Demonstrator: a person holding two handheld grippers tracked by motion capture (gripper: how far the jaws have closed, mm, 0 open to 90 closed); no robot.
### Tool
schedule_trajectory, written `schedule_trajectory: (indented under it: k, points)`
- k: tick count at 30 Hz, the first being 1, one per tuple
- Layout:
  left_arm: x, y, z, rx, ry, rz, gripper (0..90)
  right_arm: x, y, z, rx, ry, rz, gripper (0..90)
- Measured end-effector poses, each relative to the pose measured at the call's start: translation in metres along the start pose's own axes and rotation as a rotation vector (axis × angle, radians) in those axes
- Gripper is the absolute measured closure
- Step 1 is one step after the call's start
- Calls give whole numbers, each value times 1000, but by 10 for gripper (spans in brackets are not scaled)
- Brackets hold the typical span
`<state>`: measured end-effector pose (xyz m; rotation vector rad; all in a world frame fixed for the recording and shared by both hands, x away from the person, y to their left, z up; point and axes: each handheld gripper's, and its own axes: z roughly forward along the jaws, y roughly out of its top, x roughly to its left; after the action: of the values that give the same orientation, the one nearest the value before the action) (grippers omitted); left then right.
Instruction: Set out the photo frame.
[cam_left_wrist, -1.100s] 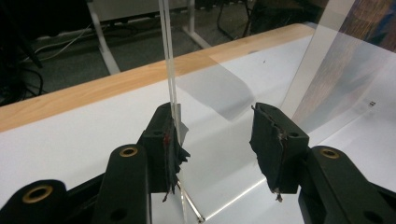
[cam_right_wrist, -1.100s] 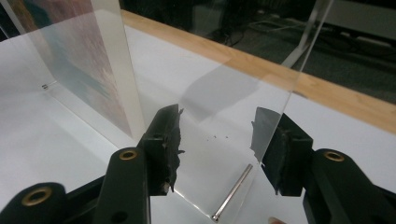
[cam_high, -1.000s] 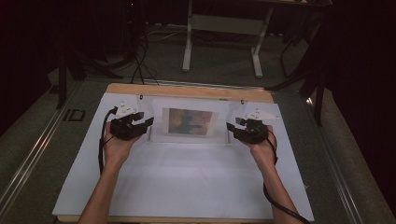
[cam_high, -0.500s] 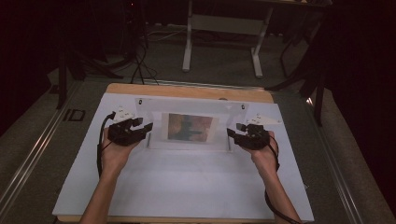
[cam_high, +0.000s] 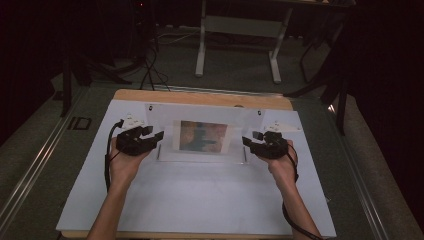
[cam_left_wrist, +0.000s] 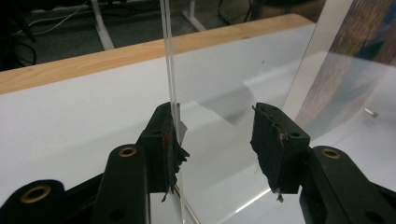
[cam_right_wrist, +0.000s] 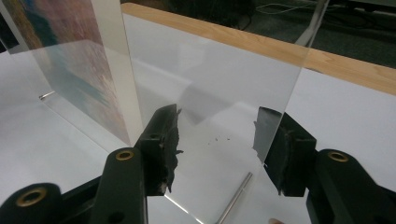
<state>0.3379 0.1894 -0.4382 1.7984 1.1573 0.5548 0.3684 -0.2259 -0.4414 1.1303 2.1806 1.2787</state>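
Note:
A clear acrylic stand (cam_high: 167, 150) holding a printed picture (cam_high: 202, 136) stands upright on the white sheet (cam_high: 200, 200). My left gripper (cam_high: 156, 137) is at its left end. In the left gripper view the jaws of this gripper (cam_left_wrist: 217, 140) are wide apart; the pane's edge (cam_left_wrist: 169, 56) runs by the left pad, and the right pad is clear of it. They have just been opening. My right gripper (cam_high: 248, 141) is at the right end. In the right gripper view its jaws (cam_right_wrist: 217, 140) straddle the pane (cam_right_wrist: 224, 84) without pressing on it and have also just been opening.
The white sheet covers a wooden table whose far edge (cam_high: 200, 97) shows behind the stand. A small metal pin (cam_right_wrist: 236, 196) lies at the stand's base. Beyond the table, desk legs (cam_high: 202, 45) and cables stand on the dark floor.
Both grippers have shifted slightly toward the near side of the table. The stand with the picture sits a little lower in the view than before.

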Motion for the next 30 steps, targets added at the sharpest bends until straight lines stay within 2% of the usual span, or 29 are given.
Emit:
schedule_trajectory:
  k: [6,8,13,17,21,24,30]
  points:
    - [5,-1,5,-41,-15,-22,506,-7,1,5,-10,25,19,491]
    - [5,-2,6,-47,-20,-25,505,-8,1,5,-14,30,32,494]
    - [8,-6,3,-48,-51,-10,506,-6,-3,2,-25,35,27,503]
    - [10,-9,4,-64,-64,-26,504,-7,-4,2,-35,41,32,504]
    - [12,-9,4,-64,-74,-32,476,-7,-6,2,-44,38,26,499]
    - [15,-10,2,-67,-76,-42,461,-6,-7,2,-29,23,0,478]
    - [16,-11,-3,-79,-83,-40,457,-6,-9,1,-27,17,-7,457]
